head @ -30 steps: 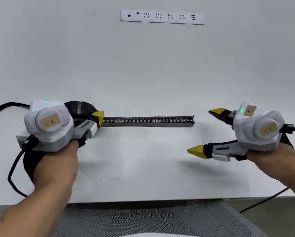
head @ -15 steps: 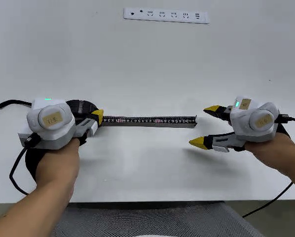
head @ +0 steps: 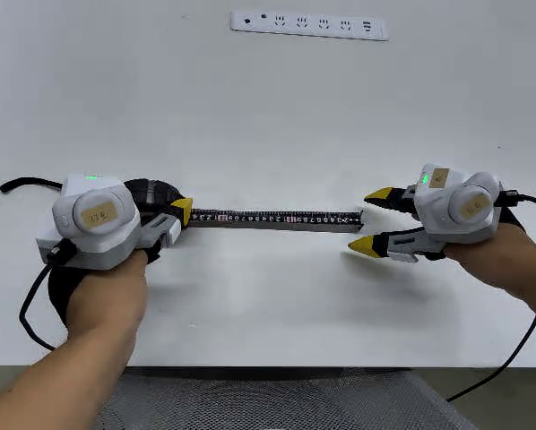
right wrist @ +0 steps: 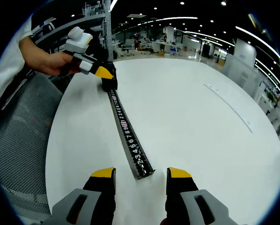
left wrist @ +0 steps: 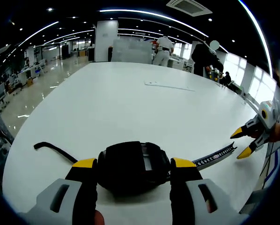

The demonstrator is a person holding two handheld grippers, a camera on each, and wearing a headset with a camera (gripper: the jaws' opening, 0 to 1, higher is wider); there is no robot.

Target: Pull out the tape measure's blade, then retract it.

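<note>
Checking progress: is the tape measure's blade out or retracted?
Out. The blade lies flat on the table, running from the case held by the left gripper to its tip between the open jaws of the right gripper.

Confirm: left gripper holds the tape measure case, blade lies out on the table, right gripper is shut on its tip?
No: the right gripper is open, jaws either side of the blade tip, per the right gripper view. The rest holds.

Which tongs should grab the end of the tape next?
Probably the right. The right tongs are open, and the blade's free end lies just between their tips. The left tongs are shut on the tape measure case at the other end, so they're busy.
</note>
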